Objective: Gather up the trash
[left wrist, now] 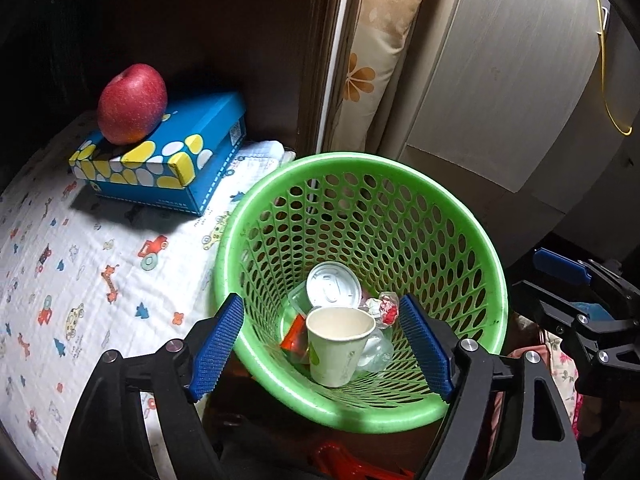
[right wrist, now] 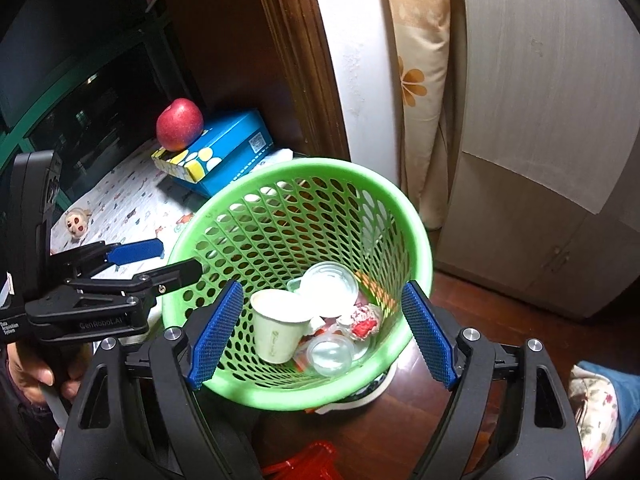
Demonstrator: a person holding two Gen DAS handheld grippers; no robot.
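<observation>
Green basket (left wrist: pixel 404 168) holds paper cup (left wrist: pixel 338 344) | apple (left wrist: pixel 132 104) on blue box (left wrist: pixel 168 156)

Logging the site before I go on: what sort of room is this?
Probably a bedroom at home: a white children's-print sheet, a floral cream pillow upright beside a pale wood-grain wardrobe, and a green perforated plastic wastebasket on dark wooden flooring.

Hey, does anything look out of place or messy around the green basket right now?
One oddity: a red apple sits loose on top of the blue box on the printed cloth, where it could roll off. The paper cup and wrappers lie inside the green basket, nothing spilled outside.
</observation>
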